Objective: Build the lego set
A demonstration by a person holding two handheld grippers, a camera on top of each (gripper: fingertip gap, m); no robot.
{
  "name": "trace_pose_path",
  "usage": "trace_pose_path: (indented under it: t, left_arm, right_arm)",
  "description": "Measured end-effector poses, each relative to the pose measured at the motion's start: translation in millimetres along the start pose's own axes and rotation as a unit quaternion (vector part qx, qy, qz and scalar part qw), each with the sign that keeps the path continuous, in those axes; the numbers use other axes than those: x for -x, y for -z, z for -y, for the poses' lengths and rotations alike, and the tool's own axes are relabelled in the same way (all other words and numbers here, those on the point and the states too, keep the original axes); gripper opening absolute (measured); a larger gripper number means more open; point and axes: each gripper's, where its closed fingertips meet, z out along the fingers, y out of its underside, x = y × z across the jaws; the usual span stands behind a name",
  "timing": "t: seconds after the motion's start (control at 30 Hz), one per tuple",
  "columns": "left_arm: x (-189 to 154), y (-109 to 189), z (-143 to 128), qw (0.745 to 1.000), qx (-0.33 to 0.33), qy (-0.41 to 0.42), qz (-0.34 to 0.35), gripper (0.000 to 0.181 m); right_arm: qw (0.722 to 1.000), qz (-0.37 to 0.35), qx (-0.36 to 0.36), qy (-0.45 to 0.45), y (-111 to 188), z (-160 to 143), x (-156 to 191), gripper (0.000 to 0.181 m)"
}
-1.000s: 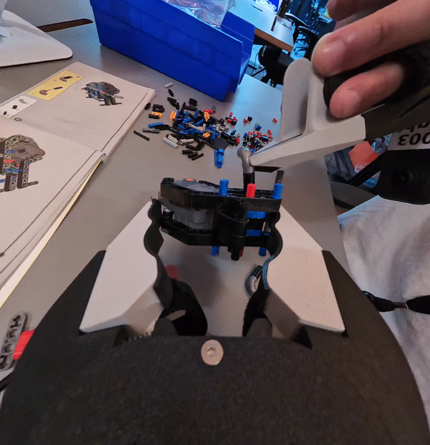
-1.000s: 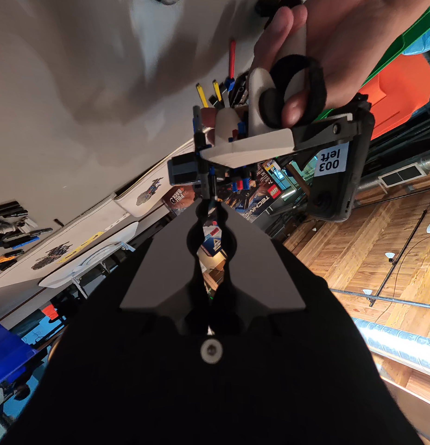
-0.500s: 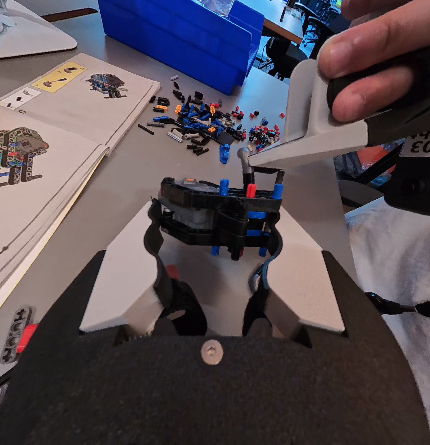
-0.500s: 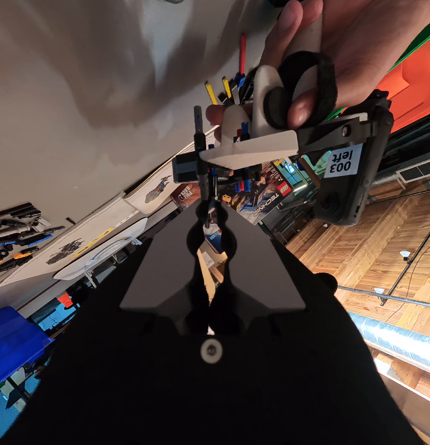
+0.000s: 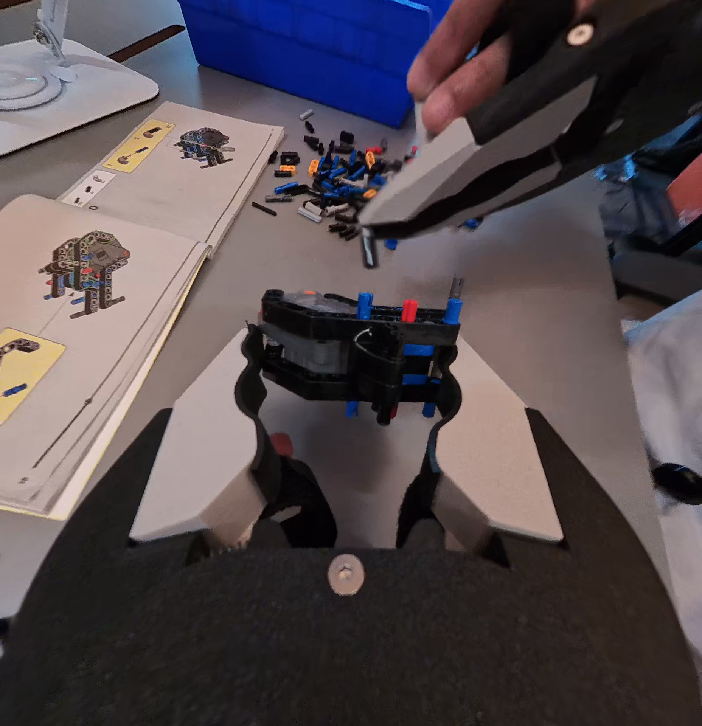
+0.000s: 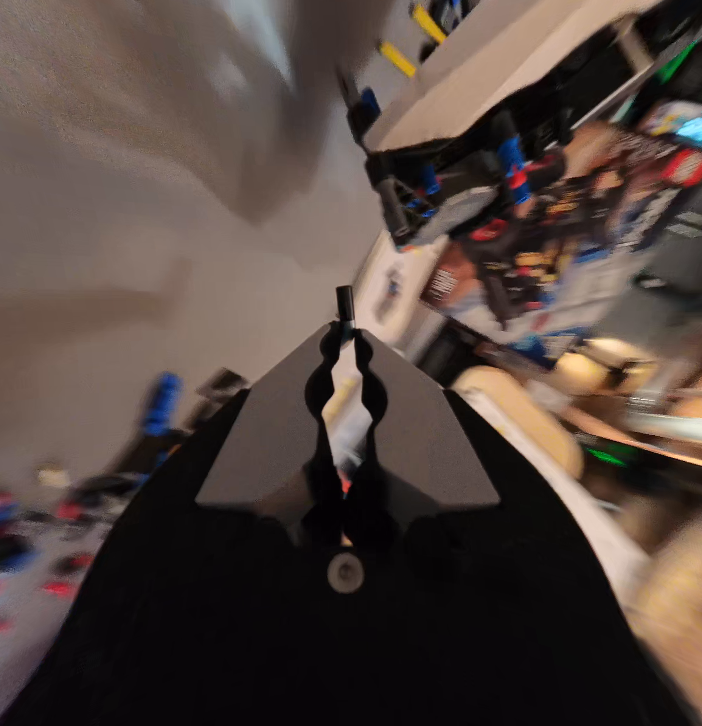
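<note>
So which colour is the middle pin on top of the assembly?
Red, between two blue pins; the left wrist view shows it best.

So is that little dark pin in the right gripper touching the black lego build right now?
Apart. The left wrist view shows bare table between the pin, hanging from the right gripper, and the build held in the left gripper.

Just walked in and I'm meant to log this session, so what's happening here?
A person is building a lego model with two hand-held grippers. The left gripper clamps the half-built black model above the grey table. The right gripper pinches a small dark pin, held off the model. Loose pieces and an open instruction booklet lie nearby.
</note>
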Motion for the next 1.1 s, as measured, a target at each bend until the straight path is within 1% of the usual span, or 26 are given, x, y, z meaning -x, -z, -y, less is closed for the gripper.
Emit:
trace_pose_path:
  t: [0.03,0.1,0.23,0.37,0.43,0.5,0.53,0.57,0.6,0.67,0.73,0.77,0.8,0.83,0.9,1.0,1.03,1.1]
  left_arm:
    - [3,1,-2,1.000,0.008,-0.011,0.010,0.087]
    - [9,4,-3,0.999,0.014,-0.025,0.029,0.087]
    - [13,3,-2,1.000,0.004,-0.005,0.026,0.087]
    - [10,-1,-5,1.000,0.008,-0.003,0.019,0.087]
    - [7,-2,-3,1.000,0.005,-0.005,0.016,0.087]
    - [5,-2,-2,1.000,0.004,-0.009,0.014,0.087]
    - [4,-2,-2,1.000,0.003,-0.009,0.013,0.087]
    - [3,-2,-2,1.000,0.003,-0.009,0.011,0.087]
    - [3,-2,-2,1.000,0.002,-0.008,0.009,0.087]
    - [2,-2,-2,1.000,0.001,-0.006,0.008,0.087]
    - [1,-2,-2,1.000,0.003,-0.006,0.006,0.088]
    - [1,-2,-2,1.000,0.003,-0.007,0.006,0.088]
    - [0,-2,-2,1.000,0.003,-0.006,0.004,0.087]
    - [0,-2,-2,1.000,0.003,-0.006,0.002,0.087]
    - [-2,-3,-2,1.000,0.003,-0.005,-0.003,0.087]
    - [-5,-5,-4,1.000,0.008,-0.005,-0.006,0.088]
    - [-6,-6,-5,1.000,0.011,-0.007,-0.009,0.088]
    - [-8,-6,-6,1.000,0.012,-0.011,-0.009,0.088]
  right_arm:
    - [0.997,0.037,-0.041,-0.056,2,9,17,0.006]
    - [0.981,0.095,-0.099,-0.135,11,26,43,0.006]
    - [0.935,0.171,-0.188,-0.249,30,56,69,0.006]
    - [0.890,0.252,-0.221,-0.309,36,67,90,0.007]
    - [0.871,0.280,-0.238,-0.326,38,71,97,0.007]
    - [0.859,0.291,-0.253,-0.338,41,74,97,0.007]
    - [0.852,0.298,-0.260,-0.343,43,76,97,0.010]
    - [0.846,0.304,-0.262,-0.352,44,77,97,0.017]
    - [0.833,0.322,-0.263,-0.365,45,78,99,0.024]
    - [0.796,0.348,-0.270,-0.415,46,77,98,0.019]
    - [0.736,0.375,-0.291,-0.483,52,74,92,0.011]
    - [0.703,0.394,-0.302,-0.509,56,73,90,0.013]
    - [0.681,0.408,-0.298,-0.530,56,71,91,0.016]
    - [0.676,0.413,-0.287,-0.539,53,68,95,0.017]
    - [0.694,0.401,-0.273,-0.532,48,67,101,0.015]
    - [0.708,0.383,-0.264,-0.532,45,72,98,0.017]
    - [0.719,0.374,-0.258,-0.526,45,74,97,0.017]
    - [0.752,0.350,-0.241,-0.504,43,76,97,0.016]
